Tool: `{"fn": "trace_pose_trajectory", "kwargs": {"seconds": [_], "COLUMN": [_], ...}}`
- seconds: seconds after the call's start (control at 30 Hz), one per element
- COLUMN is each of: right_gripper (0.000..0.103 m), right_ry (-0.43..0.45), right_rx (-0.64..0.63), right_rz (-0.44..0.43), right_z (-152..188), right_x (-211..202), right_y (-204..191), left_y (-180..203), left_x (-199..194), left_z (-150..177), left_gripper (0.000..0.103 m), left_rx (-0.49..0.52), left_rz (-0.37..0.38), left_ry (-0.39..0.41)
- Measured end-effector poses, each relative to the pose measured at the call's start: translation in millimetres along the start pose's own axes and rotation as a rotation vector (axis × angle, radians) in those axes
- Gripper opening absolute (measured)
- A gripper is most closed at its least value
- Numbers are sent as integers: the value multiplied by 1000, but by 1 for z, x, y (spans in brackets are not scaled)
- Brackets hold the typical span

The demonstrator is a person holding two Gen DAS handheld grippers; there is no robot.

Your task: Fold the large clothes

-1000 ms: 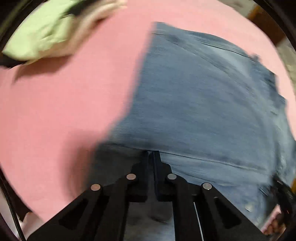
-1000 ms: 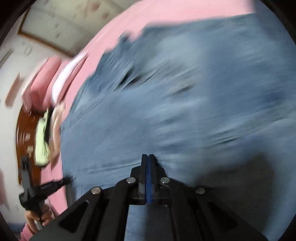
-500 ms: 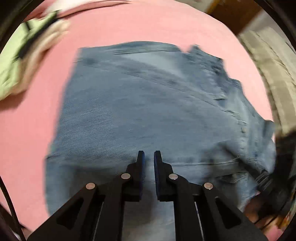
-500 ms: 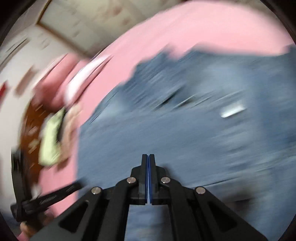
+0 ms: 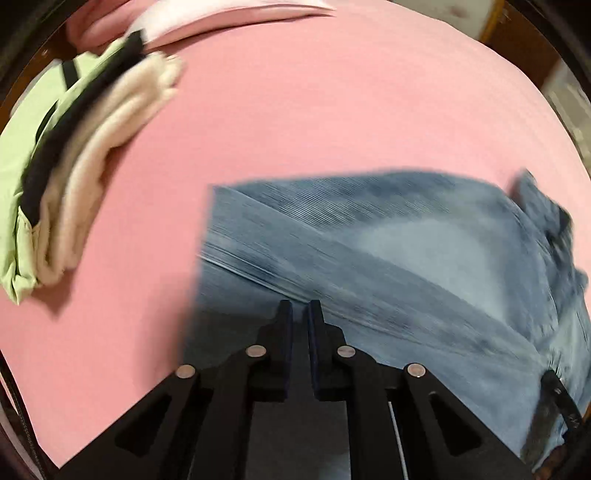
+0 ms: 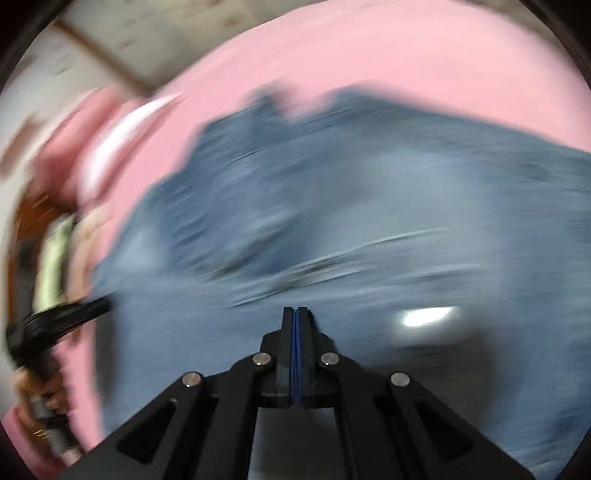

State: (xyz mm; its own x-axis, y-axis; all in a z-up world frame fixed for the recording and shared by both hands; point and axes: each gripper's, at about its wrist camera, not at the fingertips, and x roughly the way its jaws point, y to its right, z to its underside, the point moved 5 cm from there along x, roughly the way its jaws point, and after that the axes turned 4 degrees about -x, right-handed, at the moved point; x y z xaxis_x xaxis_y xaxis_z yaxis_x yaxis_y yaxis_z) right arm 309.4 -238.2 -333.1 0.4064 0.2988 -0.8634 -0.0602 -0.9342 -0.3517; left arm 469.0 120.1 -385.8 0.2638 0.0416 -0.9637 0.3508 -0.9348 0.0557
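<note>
Blue jeans (image 5: 406, 258) lie folded flat on a pink sheet (image 5: 295, 110). My left gripper (image 5: 300, 306) points down over their near left part, close to the left edge. Only a thin slit shows between its pads, and I see no cloth pinched there. In the right wrist view the jeans (image 6: 369, 221) are blurred by motion, and my right gripper (image 6: 295, 312) hangs over them, shut and holding nothing. The left gripper (image 6: 99, 308) shows there at the far left, held by a hand (image 6: 40, 391).
A pile of folded clothes (image 5: 74, 166) in green, black and cream lies on the sheet at the far left. A pink pillow (image 5: 221, 14) sits at the top edge. Bare pink sheet surrounds the jeans. Wood furniture (image 5: 517, 48) and floor lie beyond the bed.
Both grippers have swept across the jeans. In the left view the jeans slid to the lower right and the clothes pile came closer. The left jaws went from pressed together to a thin slit.
</note>
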Motion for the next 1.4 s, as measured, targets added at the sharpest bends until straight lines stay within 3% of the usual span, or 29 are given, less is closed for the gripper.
{"fn": "trace_pose_trajectory", "kwargs": {"seconds": [0.07, 0.1, 0.13, 0.2, 0.3, 0.4, 0.5, 0.6, 0.67, 0.7, 0.8, 0.83, 0.9, 0.97, 1.0, 1.2, 1.4], "right_gripper": [0, 0, 0, 0, 0, 0, 0, 2, 2, 2, 3, 5, 23, 62, 66, 68, 68], "right_ry": [-13, -14, -11, -5, 12, 2, -6, 1, -20, -28, -68, -81, -109, -106, -94, -96, -79], "right_rx": [66, 58, 8, -8, 95, 105, 74, 5, -24, -32, -38, -26, 1, 26, 36, 80, 115], "right_rz": [-92, -92, -54, 8, 35, 84, 167, 155, 151, 149, 151, 154, 167, 180, 186, 206, 144], "right_z": [0, 1, 1, 4, 4, 0, -7, -4, 3, 11, 30, 39, 54, 69, 77, 109, 136], "right_x": [-1, 0, 0, 0, -3, -7, -17, -32, -39, -47, -56, -61, -65, -76, -83, -103, -124], "right_y": [15, 15, 8, 4, 0, -5, -21, -56, -78, -68, -88, -91, -103, -108, -112, -132, -141], "left_y": [-10, -9, -12, -15, -18, -23, -20, -20, -22, -20, -33, -37, -40, -41, -42, -52, -59], "left_x": [6, 10, 13, 18, 12, -6, -35, -59, -73, -79, -100, -106, -115, -124, -130, -169, -196], "left_z": [-7, -10, -12, -14, -14, -9, 5, 25, 43, 52, 80, 90, 111, 131, 137, 160, 176], "left_gripper": [7, 7, 7, 7, 7, 7, 13, 38, 64, 68, 76, 78, 79, 79, 79, 81, 82], "left_rx": [-8, -3, 9, 1, 1, -5, -14, -21, -23, -27, -29, -13, 15, 36, 55, 154, 216], "left_rz": [-28, -62, -95, -71, -63, -97, -72, -56, -64, -66, -56, -46, -37, -31, -20, -19, -3], "left_ry": [9, 18, 25, 14, 16, 27, 48, 51, 52, 51, 10, -9, -35, -58, -68, -60, -55]}}
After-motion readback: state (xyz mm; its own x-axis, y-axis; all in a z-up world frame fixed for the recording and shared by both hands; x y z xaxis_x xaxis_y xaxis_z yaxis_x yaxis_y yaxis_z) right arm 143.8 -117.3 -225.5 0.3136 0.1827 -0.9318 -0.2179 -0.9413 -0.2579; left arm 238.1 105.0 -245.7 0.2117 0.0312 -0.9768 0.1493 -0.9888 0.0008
